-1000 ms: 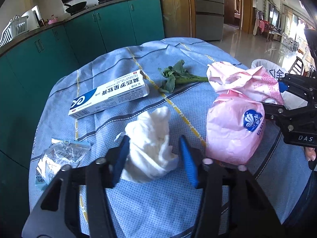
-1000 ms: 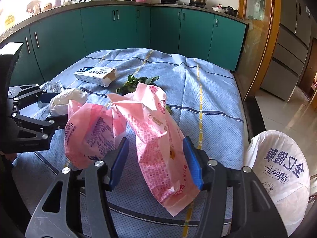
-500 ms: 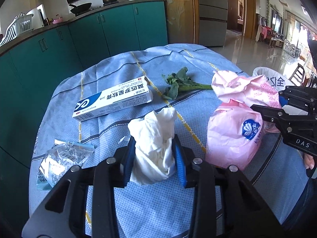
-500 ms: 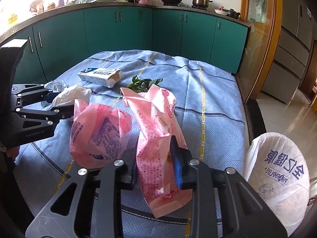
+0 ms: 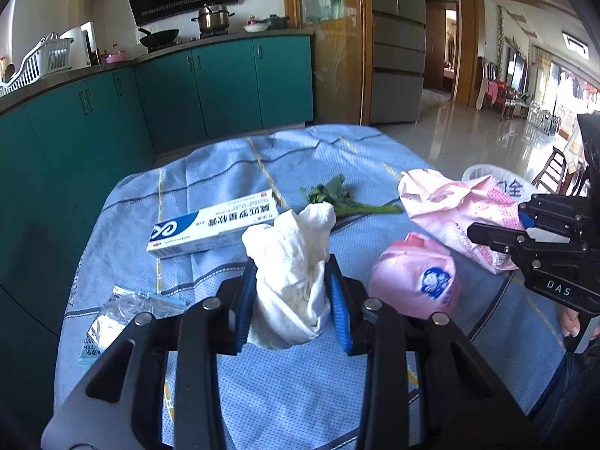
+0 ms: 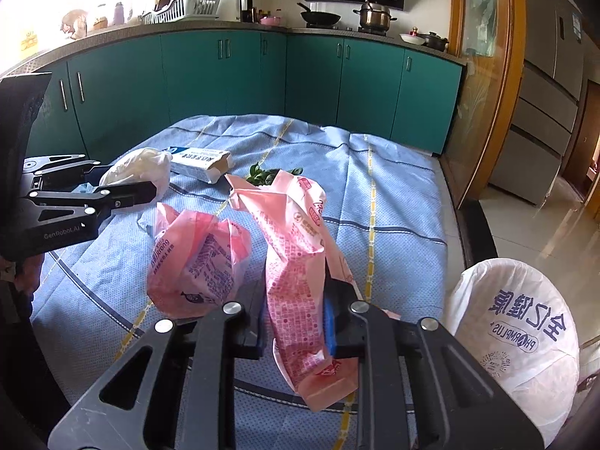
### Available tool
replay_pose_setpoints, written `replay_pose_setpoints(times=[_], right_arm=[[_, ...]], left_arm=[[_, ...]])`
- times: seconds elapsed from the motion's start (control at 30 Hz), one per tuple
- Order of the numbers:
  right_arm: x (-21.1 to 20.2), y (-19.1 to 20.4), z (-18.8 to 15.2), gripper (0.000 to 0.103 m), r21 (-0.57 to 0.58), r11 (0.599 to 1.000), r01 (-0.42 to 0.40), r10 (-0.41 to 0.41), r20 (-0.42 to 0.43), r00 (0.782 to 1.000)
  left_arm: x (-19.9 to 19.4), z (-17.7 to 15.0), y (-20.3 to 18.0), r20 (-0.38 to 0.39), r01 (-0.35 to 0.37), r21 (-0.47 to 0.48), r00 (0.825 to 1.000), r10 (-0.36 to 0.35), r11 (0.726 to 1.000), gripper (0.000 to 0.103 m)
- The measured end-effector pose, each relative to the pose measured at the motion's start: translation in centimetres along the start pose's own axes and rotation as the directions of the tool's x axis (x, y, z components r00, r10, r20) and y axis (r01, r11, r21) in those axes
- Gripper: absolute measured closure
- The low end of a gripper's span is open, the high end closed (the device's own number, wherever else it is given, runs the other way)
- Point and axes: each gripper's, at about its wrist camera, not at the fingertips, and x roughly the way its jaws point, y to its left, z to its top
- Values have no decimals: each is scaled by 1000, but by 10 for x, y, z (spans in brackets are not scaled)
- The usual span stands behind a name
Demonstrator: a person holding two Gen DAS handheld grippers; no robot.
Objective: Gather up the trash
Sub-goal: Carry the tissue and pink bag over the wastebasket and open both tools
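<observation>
A crumpled white tissue (image 5: 288, 247) stands pinched between the blue pads of my left gripper (image 5: 290, 268), which is shut on it just above the blue tablecloth (image 5: 300, 382). My right gripper (image 6: 294, 292) has its jaws closing, and its pads press the lower part of a long pink plastic bag (image 6: 292, 247), which rises upright from them. The right wrist view shows the left gripper (image 6: 123, 182) with the tissue (image 6: 138, 167) at far left. In the left wrist view, the right gripper (image 5: 498, 225) holds the pink bag (image 5: 450, 202) at the right.
A second, rounded pink bag (image 6: 195, 258) lies between the grippers. A white and blue carton (image 5: 213, 228), a leafy green sprig (image 5: 337, 198) and a clear wrapper (image 5: 123, 311) lie on the cloth. A white-bagged bin (image 6: 517, 322) stands off the table's right edge. Teal cabinets stand behind.
Both grippers went from open to shut: the left on the white tissue, the right on the long pink bag. Both have risen a little with their loads.
</observation>
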Motion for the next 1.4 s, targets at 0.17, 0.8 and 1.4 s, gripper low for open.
replay_pose_setpoints(times=[0.17,0.8,1.4], right_arm=[[-9,-5,-1,80,25,1000,-5,4,24,1000],[-95,-98,-23,82,275,912,305,-353,148,924],[-113,-168,-75,82,435,747,503,-538,-49,842]], left_arm=[[-13,5,-2,74,0,-5,997,0,1000,67],[-47,46,-41,214,114,-15,971,-108,993,67],[62,64,-276,-48,462,145,887,-460,875,67]])
